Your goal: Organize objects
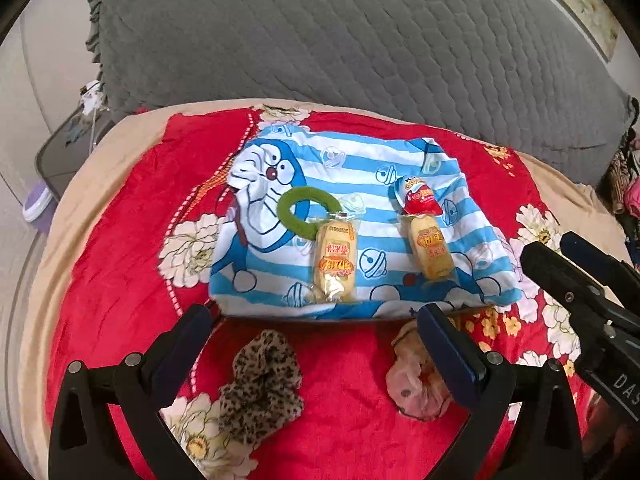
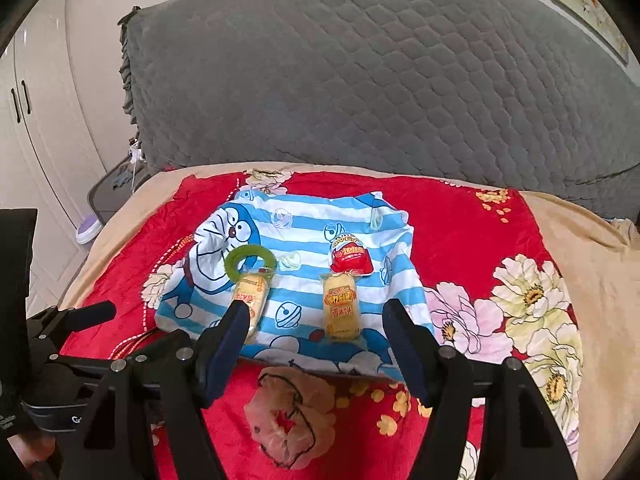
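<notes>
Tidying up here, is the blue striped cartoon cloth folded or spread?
Folded: the blue striped cartoon cloth lies as a compact rectangle with layered edges.

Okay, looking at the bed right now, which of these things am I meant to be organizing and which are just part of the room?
For the job:
- leopard scrunchie
- pink scrunchie
- green ring
- two wrapped cakes
- red egg-shaped sweet
- blue striped cartoon cloth beneath them

Just lying about:
- red flowered blanket
- grey quilted pillow
- white wardrobe
</notes>
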Motion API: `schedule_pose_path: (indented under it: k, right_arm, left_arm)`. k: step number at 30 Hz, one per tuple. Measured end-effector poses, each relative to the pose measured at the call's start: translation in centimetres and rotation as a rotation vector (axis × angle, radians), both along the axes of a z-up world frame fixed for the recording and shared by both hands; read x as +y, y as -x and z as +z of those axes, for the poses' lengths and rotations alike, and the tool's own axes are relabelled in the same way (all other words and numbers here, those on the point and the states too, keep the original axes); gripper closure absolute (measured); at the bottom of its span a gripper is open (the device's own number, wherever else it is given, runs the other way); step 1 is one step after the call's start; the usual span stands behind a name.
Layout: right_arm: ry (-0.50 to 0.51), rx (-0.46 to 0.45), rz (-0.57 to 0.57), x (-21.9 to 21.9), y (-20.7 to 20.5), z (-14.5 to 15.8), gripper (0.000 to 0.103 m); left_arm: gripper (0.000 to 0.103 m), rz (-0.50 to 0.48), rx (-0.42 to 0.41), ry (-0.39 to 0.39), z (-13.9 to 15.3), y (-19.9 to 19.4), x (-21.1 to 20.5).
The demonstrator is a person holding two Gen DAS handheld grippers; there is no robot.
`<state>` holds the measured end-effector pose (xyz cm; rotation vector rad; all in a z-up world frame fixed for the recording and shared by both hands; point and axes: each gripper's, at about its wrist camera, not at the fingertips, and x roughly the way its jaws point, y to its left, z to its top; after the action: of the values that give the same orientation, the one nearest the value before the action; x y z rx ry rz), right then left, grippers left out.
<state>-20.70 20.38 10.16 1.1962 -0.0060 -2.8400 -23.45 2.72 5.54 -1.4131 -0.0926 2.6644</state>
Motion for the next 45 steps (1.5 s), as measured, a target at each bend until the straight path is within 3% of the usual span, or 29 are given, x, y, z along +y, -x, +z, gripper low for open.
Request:
schedule_pose_path:
  k: [3,8,19,24,45]
  right_arm:
    - [0.014,0.010,0.000,-0.2,-1.3,0.9,0.034]
    - [0.022,0.044,0.001,-0.7,-4.0,2.2,0.021]
    - [0.042,0.065,0.018,-1.4,-8.4,3.7,0.014]
    - [0.046,0.078,0.025,-1.6,-9.9,4.2,0.001]
    - [0.034,0.107,0.027,-2.6,-15.6,3.9,0.001]
  left_arm:
    - [0.000,0.018,0.010,-0.003,0.6,-1.4,-0.6]
    - [0.000,0.028,0.049,0.011,2.1,-3.8,-1.5]
    - [0.000,0.057,0.052,0.011,3.6,-7.7,-3.2]
    - [0.000,0.079,0.062,-0.002,4.2,-9.2,-3.8]
    - [0.001,0.112,0.072,0.059,3.5,-15.0,-5.5]
